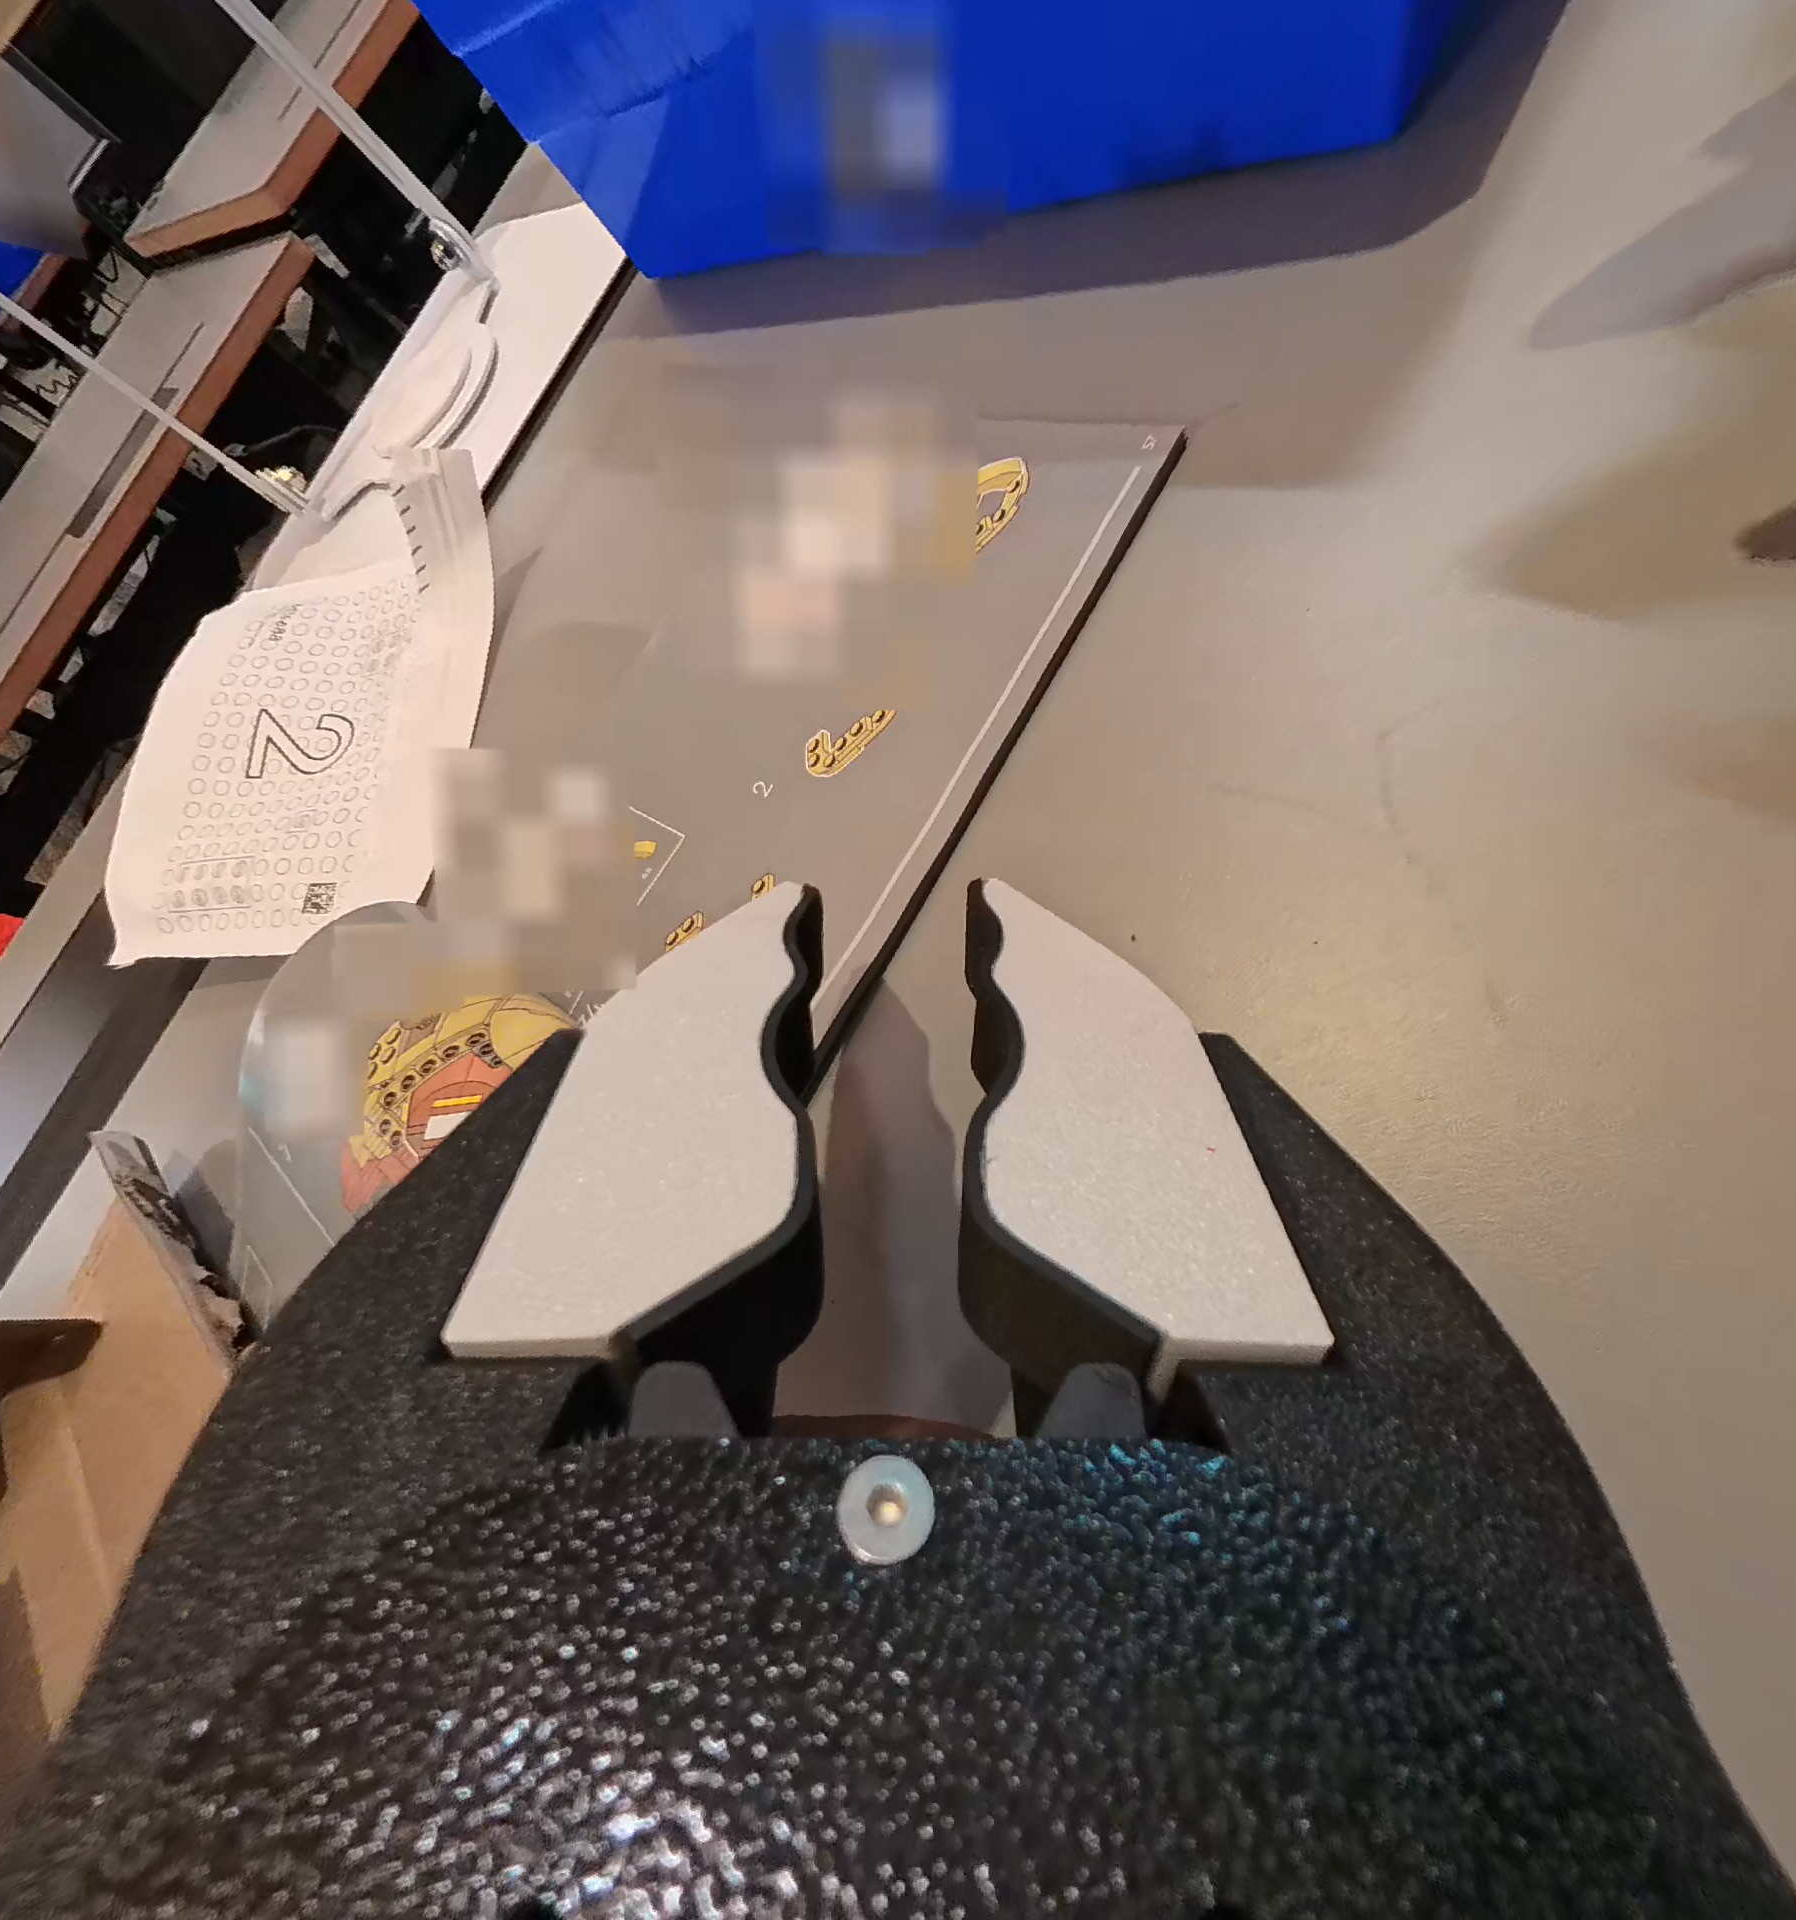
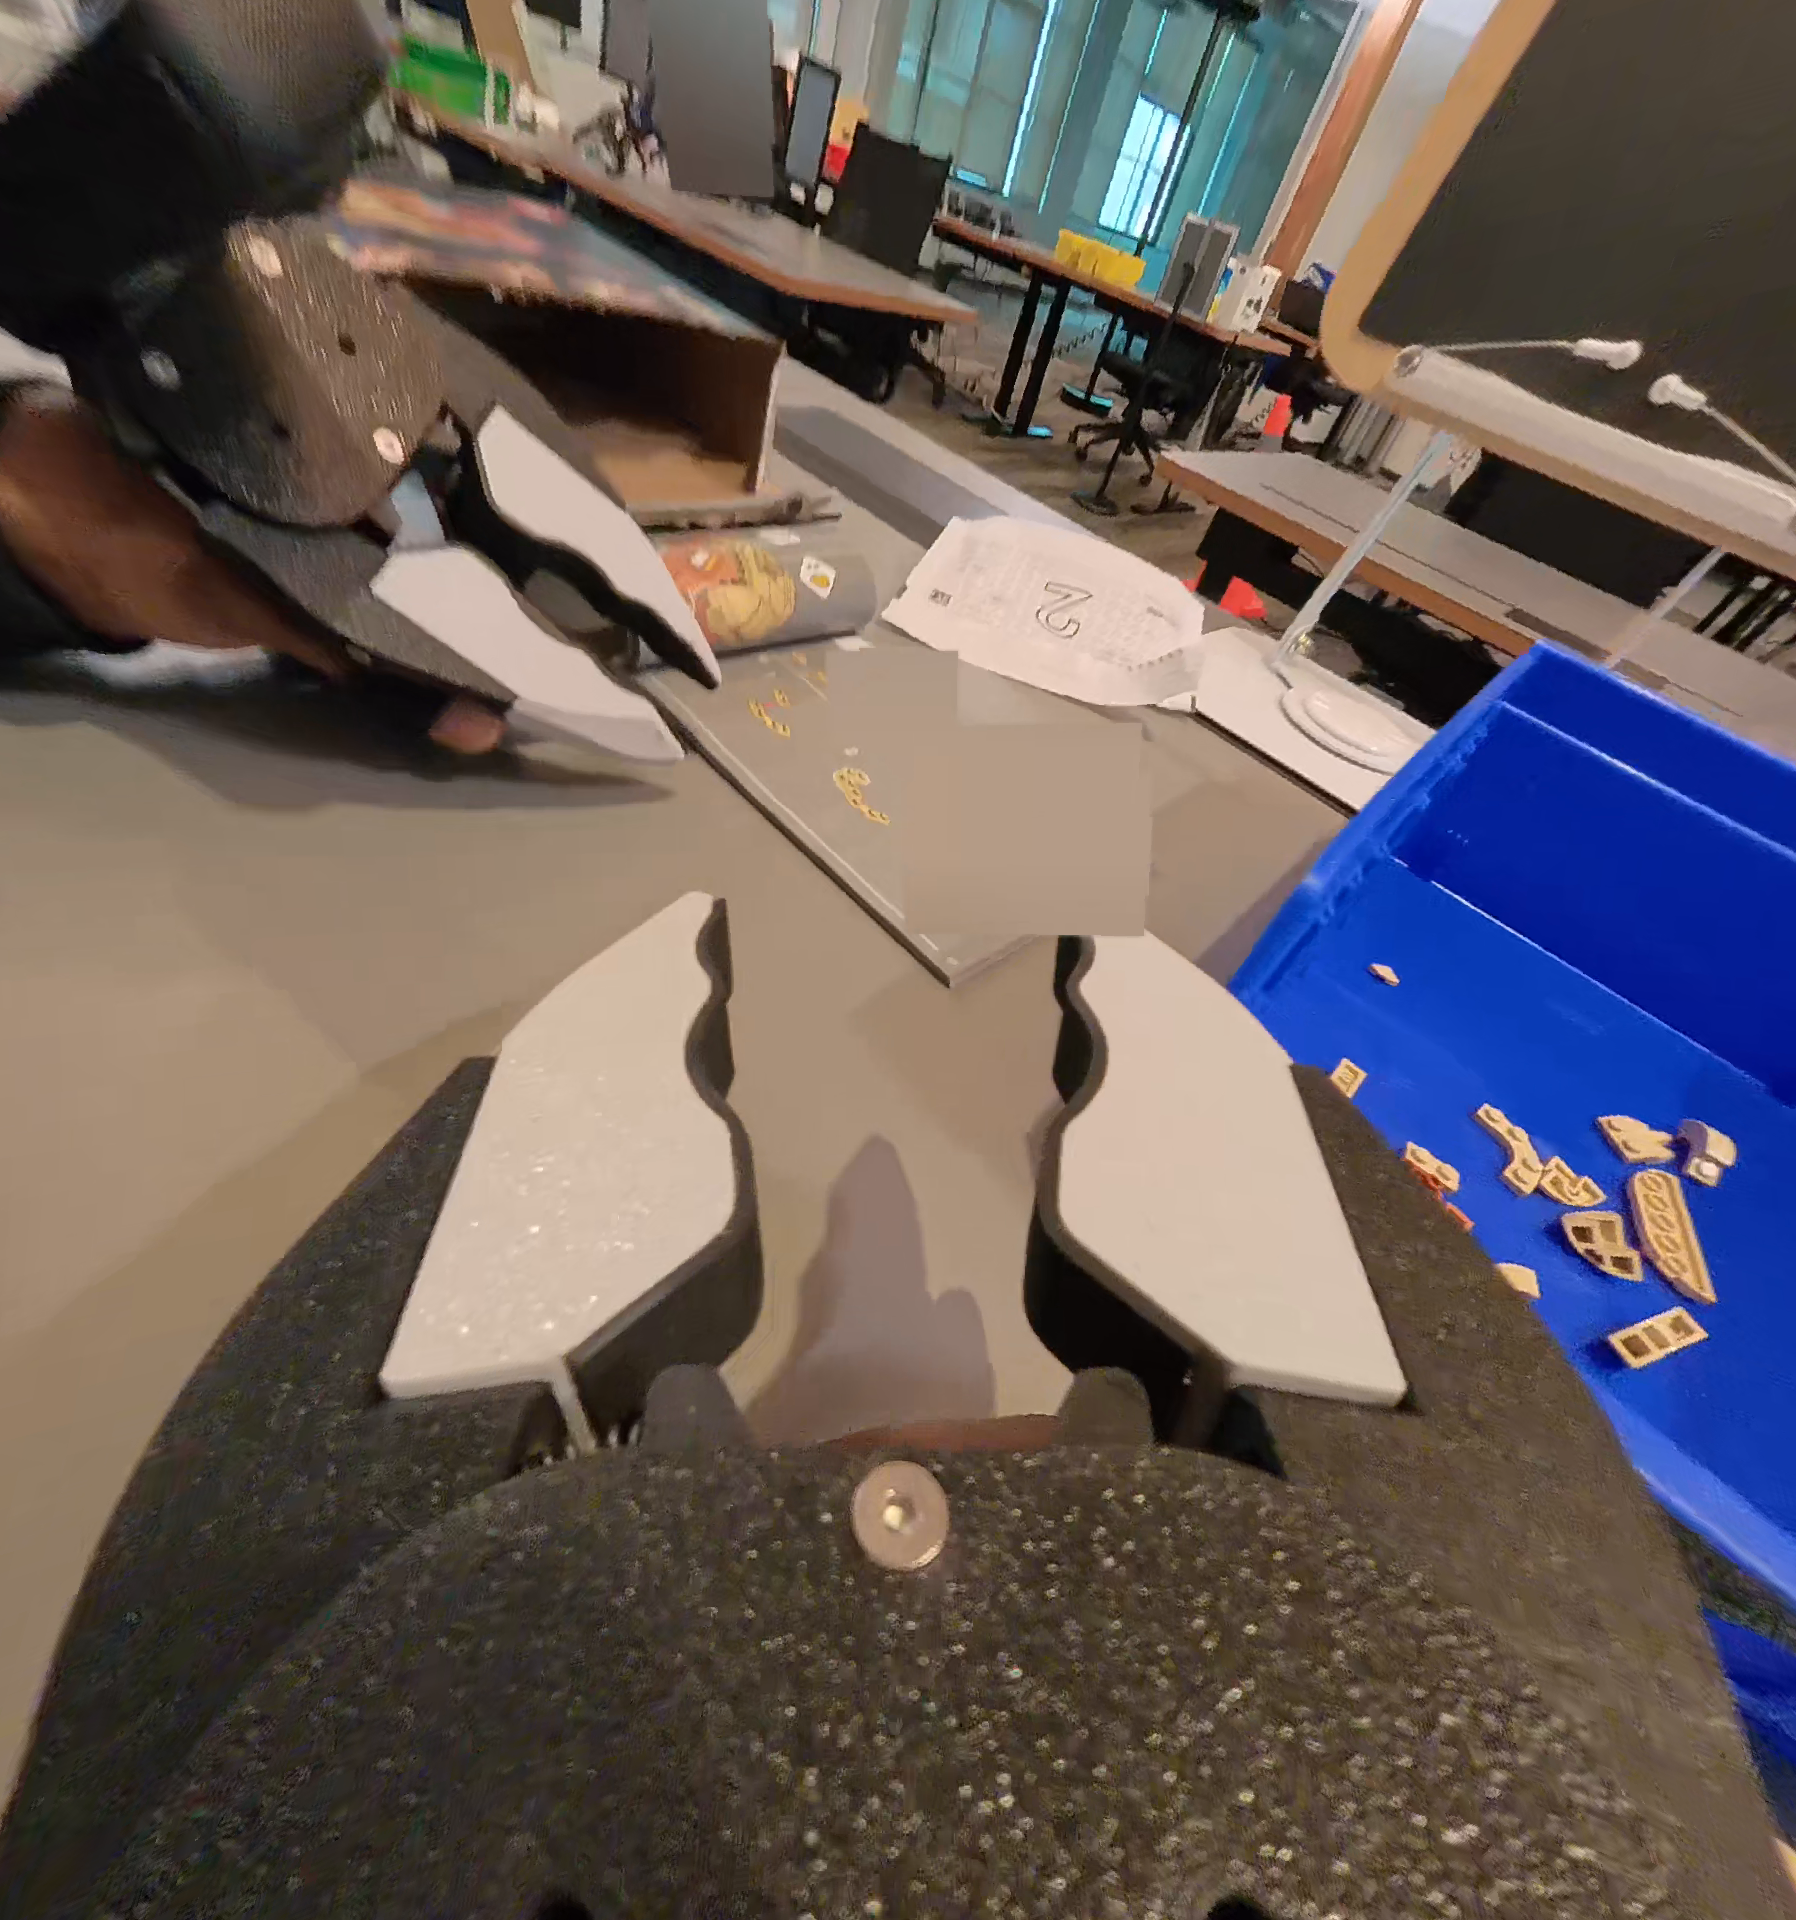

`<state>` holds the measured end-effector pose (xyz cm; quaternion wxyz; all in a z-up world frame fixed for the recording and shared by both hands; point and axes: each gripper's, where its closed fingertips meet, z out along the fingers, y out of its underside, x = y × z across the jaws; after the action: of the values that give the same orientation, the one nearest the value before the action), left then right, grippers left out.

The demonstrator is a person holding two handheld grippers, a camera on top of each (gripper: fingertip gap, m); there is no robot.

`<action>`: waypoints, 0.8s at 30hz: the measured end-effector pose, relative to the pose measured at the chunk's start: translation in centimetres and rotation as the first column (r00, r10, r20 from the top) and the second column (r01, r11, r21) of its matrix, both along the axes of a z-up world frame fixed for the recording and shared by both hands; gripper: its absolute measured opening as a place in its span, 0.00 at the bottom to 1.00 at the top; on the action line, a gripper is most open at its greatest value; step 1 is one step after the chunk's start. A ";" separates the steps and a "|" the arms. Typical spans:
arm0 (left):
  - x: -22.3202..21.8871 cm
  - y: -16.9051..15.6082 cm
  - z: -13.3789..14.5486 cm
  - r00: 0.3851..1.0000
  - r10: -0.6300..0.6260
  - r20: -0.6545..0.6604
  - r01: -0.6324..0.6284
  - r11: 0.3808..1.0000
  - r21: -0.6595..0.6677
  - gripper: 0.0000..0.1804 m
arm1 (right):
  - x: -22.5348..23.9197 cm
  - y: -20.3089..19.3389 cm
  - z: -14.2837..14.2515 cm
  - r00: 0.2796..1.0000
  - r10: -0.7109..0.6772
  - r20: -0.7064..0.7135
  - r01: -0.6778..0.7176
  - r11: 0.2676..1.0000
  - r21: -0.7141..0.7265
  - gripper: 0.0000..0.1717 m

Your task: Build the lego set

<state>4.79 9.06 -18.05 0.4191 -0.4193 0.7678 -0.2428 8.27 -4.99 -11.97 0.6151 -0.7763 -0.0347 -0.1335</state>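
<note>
A grey instruction booklet (image 1: pixel 977 675) with pictures of yellow parts lies open on the grey table (image 1: pixel 1445 935). My left gripper (image 1: pixel 892 894) is open at the booklet's long edge, which runs between its fingers. The left finger (image 1: pixel 686 1091) is over the page and the right finger (image 1: pixel 1112 1091) over the table, and neither pad presses on the edge. The right wrist view shows it (image 2: pixel 691 712) turned on its side at that edge of the booklet (image 2: pixel 800 810). My right gripper (image 2: pixel 892 925) is open and empty over the table, just short of the booklet's near corner.
A blue bin (image 2: pixel 1600 935) with several tan bricks (image 2: pixel 1663 1226) stands right of my right gripper; it also shows in the left wrist view (image 1: pixel 977 125). A crumpled white paper bag (image 2: pixel 1050 613), a cardboard box (image 2: pixel 645 343) and a white lamp base (image 2: pixel 1341 717) lie beyond the booklet. One gripper's finger ends stand about 15 cm off the other's.
</note>
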 end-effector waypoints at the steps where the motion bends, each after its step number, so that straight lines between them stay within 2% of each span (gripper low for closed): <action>1: 0.0 -0.1 0.1 1.000 -0.003 0.004 0.003 1.000 -0.008 0.14 | -0.1 -0.1 0.7 1.000 0.011 -0.026 -0.010 1.000 0.028 0.38; 4: 0.0 -0.7 0.5 1.000 -0.018 0.023 0.018 0.999 -0.030 0.14 | -1.1 -0.6 3.9 0.995 0.075 -0.070 -0.065 0.988 0.138 0.41; 7: -0.1 -1.5 0.7 0.999 -0.036 0.023 0.038 0.997 -0.070 0.13 | -0.9 -1.5 6.8 0.996 0.088 -0.031 -0.082 0.984 0.156 0.39; 11: -0.2 -2.0 0.8 0.998 -0.054 0.033 0.056 0.996 -0.070 0.12 | 3.7 -3.8 10.4 0.999 0.009 0.050 -0.014 0.994 0.105 0.37; 14: -0.1 -2.2 0.9 0.997 -0.067 0.046 0.070 0.995 -0.068 0.11 | 8.1 -5.1 11.9 0.998 -0.017 0.066 0.014 0.999 0.039 0.31; 16: 0.0 -2.2 1.0 0.997 -0.066 0.050 0.069 0.995 -0.065 0.11 | 10.7 -5.0 11.4 0.997 -0.008 0.071 0.012 0.999 -0.045 0.27; 19: 0.1 -2.2 1.0 0.997 -0.064 0.053 0.067 0.996 -0.053 0.11 | 13.7 -3.8 8.4 0.998 0.056 0.040 -0.043 0.963 -0.266 0.22; 22: 0.3 -2.0 1.0 0.996 -0.064 0.060 0.066 0.997 -0.035 0.11 | 15.5 -2.3 4.2 0.992 0.119 -0.040 -0.123 0.848 -0.516 0.18; 24: 0.4 -1.9 0.9 0.996 -0.062 0.058 0.064 0.998 -0.025 0.11 | 16.8 -1.3 1.1 0.988 0.124 -0.089 -0.152 0.737 -0.658 0.16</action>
<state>5.19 7.17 -17.19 0.4274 -0.3933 0.7650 -0.2780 25.03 -6.29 -10.87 0.3084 -0.9416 -0.1252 -0.0512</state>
